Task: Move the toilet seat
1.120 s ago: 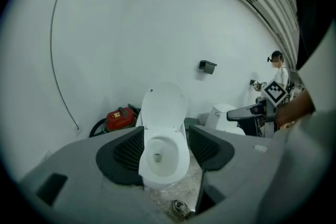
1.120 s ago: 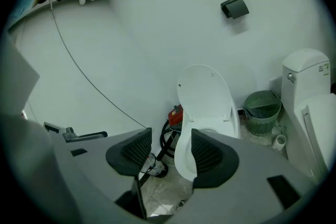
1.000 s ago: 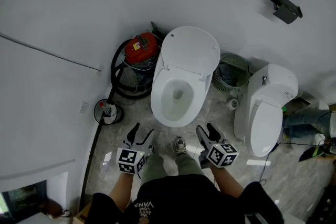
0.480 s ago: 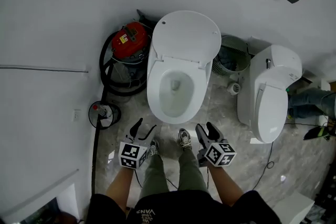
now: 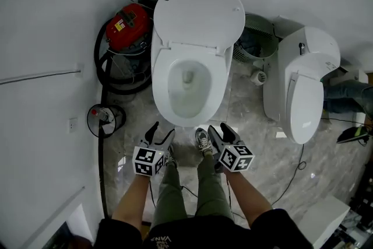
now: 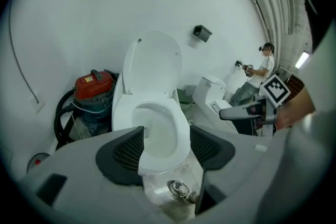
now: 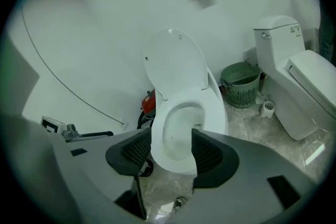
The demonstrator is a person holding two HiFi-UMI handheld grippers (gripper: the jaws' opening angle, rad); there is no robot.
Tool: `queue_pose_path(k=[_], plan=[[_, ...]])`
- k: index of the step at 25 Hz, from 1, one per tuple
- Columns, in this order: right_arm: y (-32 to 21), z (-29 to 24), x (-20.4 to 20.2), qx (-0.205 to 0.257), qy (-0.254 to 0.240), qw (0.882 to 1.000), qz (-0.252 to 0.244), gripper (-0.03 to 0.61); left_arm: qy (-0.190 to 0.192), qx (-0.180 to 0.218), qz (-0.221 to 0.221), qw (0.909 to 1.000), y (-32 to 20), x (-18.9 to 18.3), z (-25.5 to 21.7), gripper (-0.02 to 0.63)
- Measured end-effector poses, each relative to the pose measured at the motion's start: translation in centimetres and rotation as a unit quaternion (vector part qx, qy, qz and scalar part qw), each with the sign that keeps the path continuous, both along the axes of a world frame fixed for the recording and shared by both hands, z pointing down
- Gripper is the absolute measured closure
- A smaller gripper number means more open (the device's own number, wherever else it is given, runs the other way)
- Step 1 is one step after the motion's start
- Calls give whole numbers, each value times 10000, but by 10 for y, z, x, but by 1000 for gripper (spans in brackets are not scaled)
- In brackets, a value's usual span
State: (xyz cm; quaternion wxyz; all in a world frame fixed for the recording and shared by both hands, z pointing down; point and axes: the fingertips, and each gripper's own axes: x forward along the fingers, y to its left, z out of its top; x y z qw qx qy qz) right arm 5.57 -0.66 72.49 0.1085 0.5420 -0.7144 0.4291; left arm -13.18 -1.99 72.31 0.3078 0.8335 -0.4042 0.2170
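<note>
- Step: approach, nothing gripped yet; person stands at front of toilet (image 5: 187, 116), both claws low, near the shoes (image 5: 201, 140)
- left gripper (image 5: 161, 131): jaws apart & spreading a bit more, nothing btwn them
- right gripper (image 5: 220, 130): jaws spread, empty too
- seat (image 5: 218, 87) lies flat on the bowl rim; lid (image 5: 198, 11) stands up vs the wall, at floor's back edge
- Next, I'd guess: reach fwd, slip one jaw under seat's front lip, pinch, swing it on the rear hinge; thin edge, little gap
- seat & lid: smooth glossy white, prob plastic, oval, likely slippery; bowl looks glazed ceramic; floor (image 5: 256, 143) polished marble-look tile
</note>
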Motion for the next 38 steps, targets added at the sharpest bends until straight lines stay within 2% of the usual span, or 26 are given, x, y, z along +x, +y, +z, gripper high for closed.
queue_pose_path(k=[2,7,12,17,23,31,38], plan=[[4,19,3,-142,22,9999,25,356,105,-279,-73,9995,3,2,21,318],[14,62,8,-462,55,9989,-6,354,19,-815,-244,9964,14,-2,72,294],[15,102,8,-739,-158,9971,37,342,77,-1213,-581,9909,15,-7,111,268],[10,143,12,-1050,-384,9936,179,301,159,-1540,-944,9834,7,-6,146,260],[8,177,14,-1334,-586,9888,332,284,381,-1956,-1475,9688,-1,-13,183,237],[5,202,6,-1398,-917,9841,593,275,714,-2125,-1791,9580,-20,-17,211,206],[0,201,-8,-1309,-1118,9830,640,275,892,-2057,-1688,9598,-30,-4,214,214]])
